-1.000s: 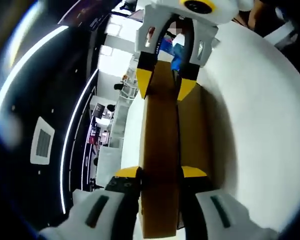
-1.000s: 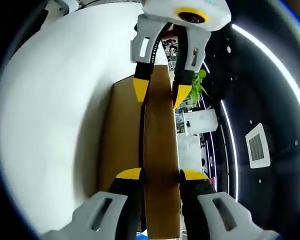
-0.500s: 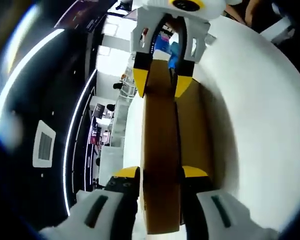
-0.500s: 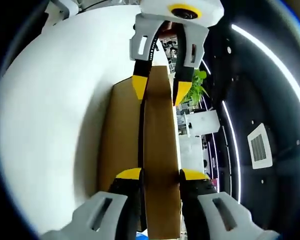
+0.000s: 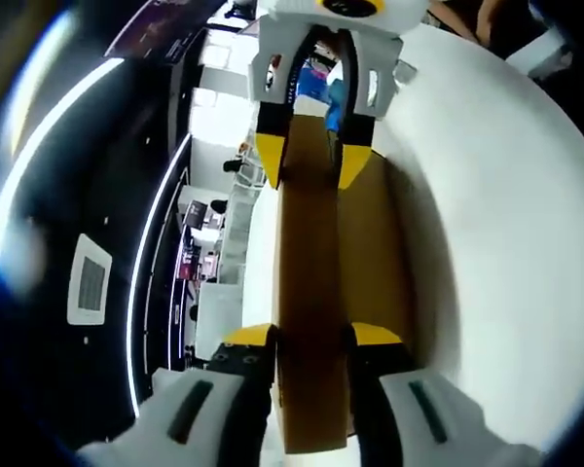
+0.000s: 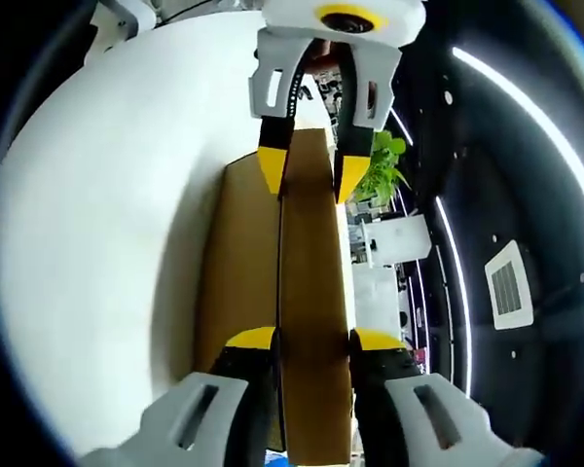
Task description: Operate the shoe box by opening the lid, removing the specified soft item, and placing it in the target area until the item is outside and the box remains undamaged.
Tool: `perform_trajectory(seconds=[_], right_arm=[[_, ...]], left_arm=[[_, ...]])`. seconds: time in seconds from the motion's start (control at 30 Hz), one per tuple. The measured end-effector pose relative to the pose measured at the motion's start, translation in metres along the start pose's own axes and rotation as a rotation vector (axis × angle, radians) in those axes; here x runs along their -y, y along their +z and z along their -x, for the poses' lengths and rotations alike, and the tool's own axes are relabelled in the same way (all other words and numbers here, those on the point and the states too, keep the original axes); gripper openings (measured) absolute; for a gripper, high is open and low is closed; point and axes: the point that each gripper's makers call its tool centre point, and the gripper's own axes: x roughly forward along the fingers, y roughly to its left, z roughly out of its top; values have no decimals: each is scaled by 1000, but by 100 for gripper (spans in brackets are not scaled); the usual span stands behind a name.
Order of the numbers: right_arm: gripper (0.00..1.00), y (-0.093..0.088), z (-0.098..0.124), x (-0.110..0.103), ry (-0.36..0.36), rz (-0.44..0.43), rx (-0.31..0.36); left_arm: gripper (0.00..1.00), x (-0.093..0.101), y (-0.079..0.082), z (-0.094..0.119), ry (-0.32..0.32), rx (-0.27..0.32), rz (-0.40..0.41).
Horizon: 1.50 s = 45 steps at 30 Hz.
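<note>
Lid [image 5: 311, 292]: we see a flat, matte brown cardboard panel, edge-on, over the box [image 5: 375, 253] on the white table [image 5: 506, 253].
Left gripper [image 5: 311, 336]: clamped on the lid's near end.
Right gripper [image 6: 311, 339]: clamped on its other end.
Hidden: we cannot see inside the box.

Probably office: ceiling vents [image 6: 510, 284], desks [image 5: 212, 292]

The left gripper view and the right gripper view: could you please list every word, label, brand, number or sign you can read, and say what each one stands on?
None can be read.
Cardboard lid: its brown face is plain, with no print, held between the left gripper and the right gripper.
Background shelves: small coloured shapes, too blurred to read.
White table: no markings.
</note>
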Motion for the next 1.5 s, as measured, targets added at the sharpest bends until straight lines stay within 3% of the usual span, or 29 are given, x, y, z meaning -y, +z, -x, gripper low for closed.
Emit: perform_trajectory(seconds=[0.27,0.43,0.6,1.5], right_arm=[[28,2,3,0,-10,17,5],[28,4,4,-5,52,-35,22],[28,2,2,-9,34,14,11],[28,1,3,-24,-19,44,-1]], left_arm=[[29,1,1,2,16,-1,-13],[29,5,-1,1,3,-4,-21],[29,6,-1,0,9,-9,-17],[29,22,-2,-1,61,-4,-30]])
